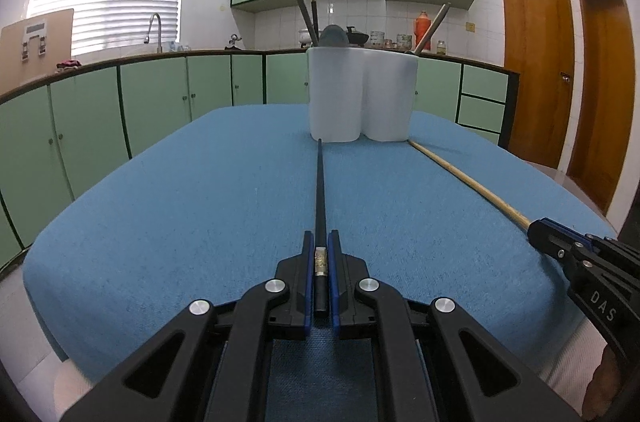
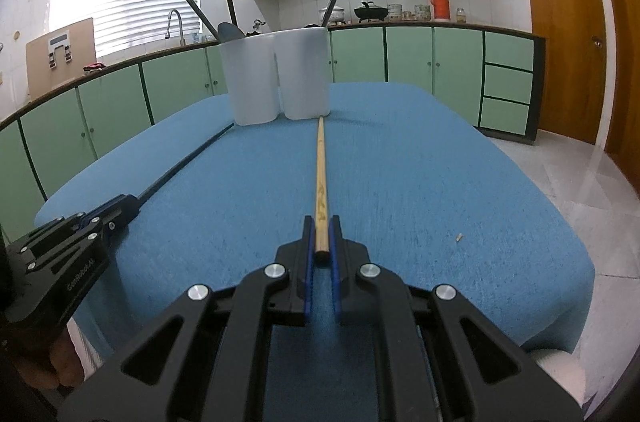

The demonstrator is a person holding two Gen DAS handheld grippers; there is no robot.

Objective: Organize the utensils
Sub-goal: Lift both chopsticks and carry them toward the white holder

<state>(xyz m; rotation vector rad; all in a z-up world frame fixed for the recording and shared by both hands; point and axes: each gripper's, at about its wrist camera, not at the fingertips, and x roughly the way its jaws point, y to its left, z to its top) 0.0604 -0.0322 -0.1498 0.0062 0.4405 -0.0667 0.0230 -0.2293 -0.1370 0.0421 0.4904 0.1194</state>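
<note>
My left gripper is shut on the thick end of a long black chopstick. The chopstick runs straight ahead over the blue tablecloth, and its tip reaches the foot of a white two-lobed utensil holder. My right gripper is shut on the end of a wooden chopstick, whose tip also meets the holder. Each gripper shows in the other's view: the right gripper at the right edge, the left gripper at the left. Several dark handles, a spatula and a wooden stick stand in the holder.
The blue tablecloth covers the table, whose edges drop off on both sides. A small white scrap lies near its right edge. Green cabinets, a counter with a sink and pots, and wooden doors lie beyond.
</note>
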